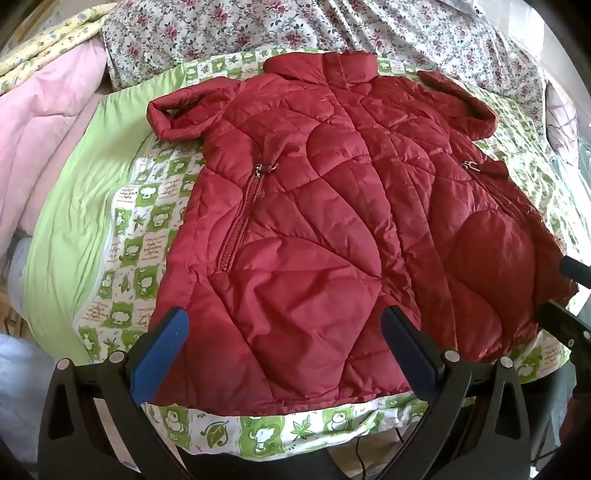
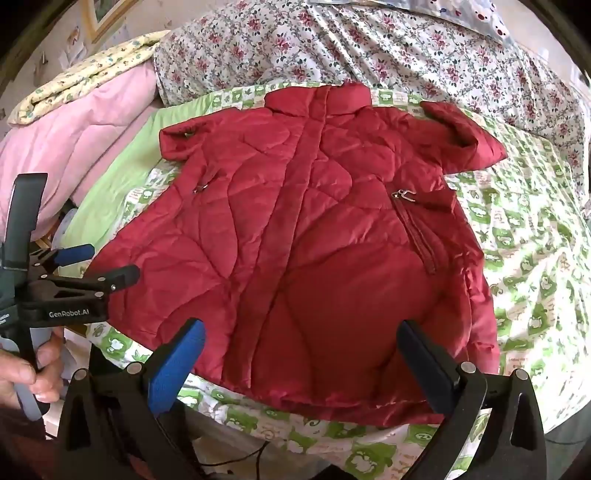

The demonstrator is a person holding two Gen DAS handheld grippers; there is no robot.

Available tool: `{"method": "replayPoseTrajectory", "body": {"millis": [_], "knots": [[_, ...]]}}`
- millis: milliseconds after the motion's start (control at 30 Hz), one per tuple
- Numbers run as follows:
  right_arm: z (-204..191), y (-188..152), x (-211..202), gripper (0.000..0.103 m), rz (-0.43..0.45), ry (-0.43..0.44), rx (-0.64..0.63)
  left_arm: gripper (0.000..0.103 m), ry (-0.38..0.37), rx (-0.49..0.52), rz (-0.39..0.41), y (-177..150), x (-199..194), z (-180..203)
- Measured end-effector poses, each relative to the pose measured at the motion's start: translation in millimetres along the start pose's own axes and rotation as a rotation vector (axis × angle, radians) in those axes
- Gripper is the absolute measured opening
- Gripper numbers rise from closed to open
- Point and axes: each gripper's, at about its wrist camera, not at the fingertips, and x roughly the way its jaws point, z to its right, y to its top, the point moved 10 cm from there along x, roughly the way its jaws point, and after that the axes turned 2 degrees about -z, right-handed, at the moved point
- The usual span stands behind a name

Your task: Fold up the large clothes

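A red quilted jacket (image 1: pixel 325 206) lies flat, front up, on a green-patterned blanket, collar at the far side, hem toward me. Both sleeves look folded in short at the shoulders. It also shows in the right wrist view (image 2: pixel 314 240). My left gripper (image 1: pixel 284 317) is open and empty, hovering over the hem's left half. My right gripper (image 2: pixel 301 328) is open and empty over the hem's right half. The left gripper (image 2: pixel 107 266) also appears at the left edge of the right wrist view, held by a hand, beside the jacket's left hem corner.
The green-and-white blanket (image 1: pixel 140 236) covers the bed. A pink quilt (image 1: pixel 44 129) is piled at the left. A floral sheet (image 1: pixel 295 26) lies beyond the collar. The bed's near edge (image 1: pixel 258 435) is just below the hem, with a cable hanging there.
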Motion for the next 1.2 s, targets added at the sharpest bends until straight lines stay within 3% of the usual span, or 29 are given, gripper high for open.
{"method": "replayPoseTrajectory", "body": {"millis": [1200], "knots": [[-2.1,8.5,3.2,0.103,-0.001,0.002,0.005,0.103,0.012,0.024,0.013,2.2,3.5,0.5]]}}
